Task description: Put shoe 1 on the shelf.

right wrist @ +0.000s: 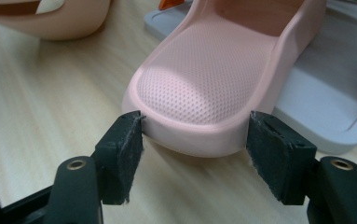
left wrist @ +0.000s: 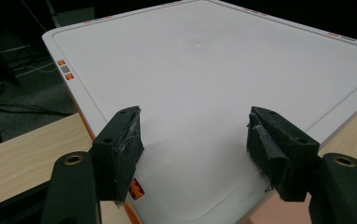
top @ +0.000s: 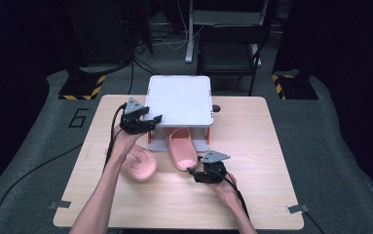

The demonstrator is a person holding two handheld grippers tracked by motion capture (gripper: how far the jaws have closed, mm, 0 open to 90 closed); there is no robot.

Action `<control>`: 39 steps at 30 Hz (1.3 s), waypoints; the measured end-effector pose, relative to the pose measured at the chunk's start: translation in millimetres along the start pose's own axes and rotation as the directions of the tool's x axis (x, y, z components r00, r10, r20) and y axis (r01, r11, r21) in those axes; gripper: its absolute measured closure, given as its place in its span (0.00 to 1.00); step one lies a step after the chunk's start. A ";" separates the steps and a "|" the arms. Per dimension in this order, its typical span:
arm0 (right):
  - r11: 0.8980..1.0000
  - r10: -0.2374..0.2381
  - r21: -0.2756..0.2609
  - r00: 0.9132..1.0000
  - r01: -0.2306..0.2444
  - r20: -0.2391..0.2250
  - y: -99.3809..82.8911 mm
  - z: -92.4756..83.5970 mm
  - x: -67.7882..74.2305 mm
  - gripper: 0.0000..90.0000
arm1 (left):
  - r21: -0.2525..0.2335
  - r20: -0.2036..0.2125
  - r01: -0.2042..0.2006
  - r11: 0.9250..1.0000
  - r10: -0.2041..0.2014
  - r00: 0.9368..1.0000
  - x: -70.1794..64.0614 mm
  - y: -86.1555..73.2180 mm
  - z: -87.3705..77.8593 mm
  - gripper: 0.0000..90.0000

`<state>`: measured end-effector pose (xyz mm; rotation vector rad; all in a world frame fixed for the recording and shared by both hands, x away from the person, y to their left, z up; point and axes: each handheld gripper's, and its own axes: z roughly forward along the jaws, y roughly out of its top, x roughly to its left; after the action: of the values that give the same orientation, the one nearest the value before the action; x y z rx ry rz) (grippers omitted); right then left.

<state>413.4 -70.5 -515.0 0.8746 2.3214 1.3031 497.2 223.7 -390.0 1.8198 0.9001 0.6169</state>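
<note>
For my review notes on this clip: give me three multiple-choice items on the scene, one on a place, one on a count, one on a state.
1. Where is the left gripper?
A. over the white rack's top
B. on the floor
C. inside a slipper

2. How many pink slippers are on the table?
A. one
B. two
C. four

3. How do the right gripper's jaws stand?
A. clamped shut with nothing between them
B. apart, at either side of a slipper's heel
C. holding a cable

Answers:
1 A, its jaws hang above the white rack.
2 B, the slipper in the rack lies toe-in under the white top, the other slipper lies on the table.
3 B, the heel sits between spread pads; contact is unclear.
</note>
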 end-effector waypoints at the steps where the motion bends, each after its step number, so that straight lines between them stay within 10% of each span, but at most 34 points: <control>1: 1.000 0.002 0.000 1.000 -0.002 0.006 1.4 2.0 -1.0 0.40 | -0.008 -0.005 0.002 1.000 -0.002 1.000 -0.4 -0.3 0.6 0.39; 39: 0.998 -0.061 -0.030 0.997 0.062 0.046 58.0 90.1 0.8 0.49 | -0.009 -0.002 0.005 1.000 -0.005 1.000 0.2 -0.6 0.7 0.39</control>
<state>483.2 10.8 -512.7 0.8081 2.2685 1.2778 497.6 223.6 -390.8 1.8081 0.9018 0.6192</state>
